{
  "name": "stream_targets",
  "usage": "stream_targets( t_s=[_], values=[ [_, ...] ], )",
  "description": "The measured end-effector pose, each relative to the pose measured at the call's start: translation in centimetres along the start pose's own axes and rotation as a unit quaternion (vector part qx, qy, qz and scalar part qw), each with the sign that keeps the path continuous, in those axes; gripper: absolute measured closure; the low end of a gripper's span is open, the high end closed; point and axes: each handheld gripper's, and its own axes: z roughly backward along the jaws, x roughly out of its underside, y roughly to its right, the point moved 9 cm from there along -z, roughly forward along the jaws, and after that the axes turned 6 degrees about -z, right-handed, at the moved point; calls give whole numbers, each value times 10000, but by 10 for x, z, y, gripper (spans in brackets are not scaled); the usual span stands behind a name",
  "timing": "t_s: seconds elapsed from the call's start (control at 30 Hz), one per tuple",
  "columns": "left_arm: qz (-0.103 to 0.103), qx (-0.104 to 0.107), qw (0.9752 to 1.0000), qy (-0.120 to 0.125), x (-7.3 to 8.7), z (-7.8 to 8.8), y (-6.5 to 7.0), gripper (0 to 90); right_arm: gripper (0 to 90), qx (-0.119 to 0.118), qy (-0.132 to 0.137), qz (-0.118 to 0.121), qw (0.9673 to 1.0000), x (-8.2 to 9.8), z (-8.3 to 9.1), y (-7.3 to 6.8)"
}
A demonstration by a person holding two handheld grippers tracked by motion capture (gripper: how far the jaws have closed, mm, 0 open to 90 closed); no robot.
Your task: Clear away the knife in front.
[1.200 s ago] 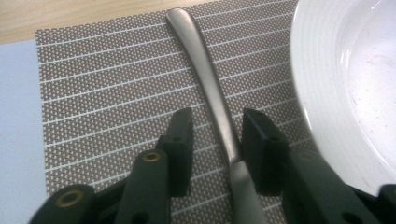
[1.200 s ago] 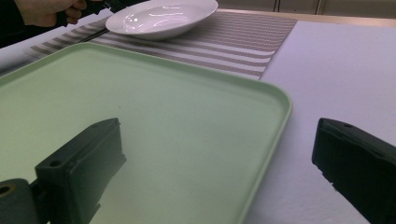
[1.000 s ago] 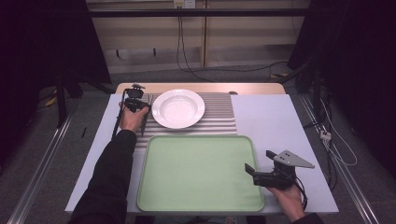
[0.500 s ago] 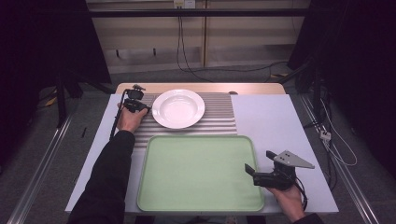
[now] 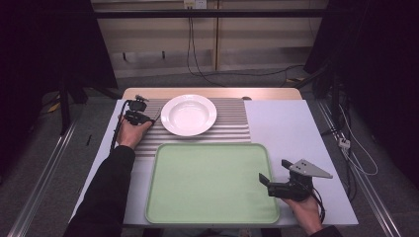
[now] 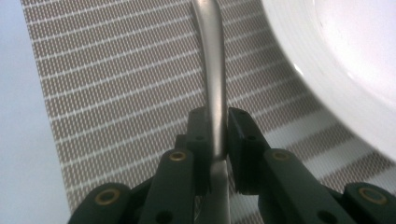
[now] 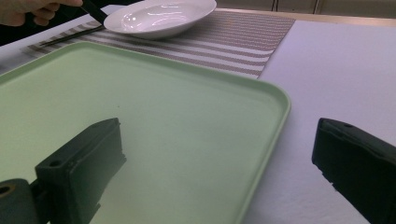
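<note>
My left gripper [image 6: 217,126] is shut on the handle of a metal utensil [image 6: 212,56], held over the striped placemat [image 6: 116,93] just left of the white plate [image 6: 345,70]. From above, that gripper [image 5: 140,114] sits at the mat's left edge beside the plate [image 5: 188,114]. My right gripper [image 5: 265,181] rests at the green tray's [image 5: 207,182] right rim, pointing left. Its jaws [image 7: 215,158] are open and straddle the tray's edge with nothing gripped. In the right gripper view the thin utensil [image 7: 70,38] lies low beside the plate [image 7: 159,16].
The striped placemat [image 5: 227,123] lies at the back of the white table [image 5: 291,133], with the green tray in front of it. Cables [image 5: 197,54] hang behind the table. Dark curtains stand at both sides.
My left hand has shifted a little to the left and toward me, still gripping the utensil. The right gripper has stayed where it was.
</note>
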Motion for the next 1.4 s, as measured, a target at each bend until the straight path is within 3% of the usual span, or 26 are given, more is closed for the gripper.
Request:
stream_targets(
  t_s=[0.27, 0.43, 0.9, 1.03, 1.13, 1.33, 1.4],
  values=[
    [48, 61, 10000, -3, 10, 6, 2, 793, 19, 15, -8, -12, 10000, 0, 0, 0],
    [10, -10, 10000, 44, 6, 3, 3, 762, 19, -3, -19, 7, 10000, 0, -1, -1],
    [-10, -29, 10000, -16, 0, -1, 2, 791, 19, -38, -64, 5, 10000, 1, -2, -2],
    [-196, -130, 9997, -84, -2, -2, 3, 791, 19, -35, -70, 20, 10000, 1, -2, -1],
    [-213, -131, 9996, -149, -2, -2, 4, 788, 19, -39, -70, 38, 10000, 1, -2, -2],
    [-127, -84, 9997, -164, -3, -3, 3, 797, 19, -38, -75, 49, 10000, 1, -2, -2],
    [75, -99, 9998, -165, -3, -2, 3, 798, 19, -37, -72, 49, 10000, 1, -2, -2]
  ],
)
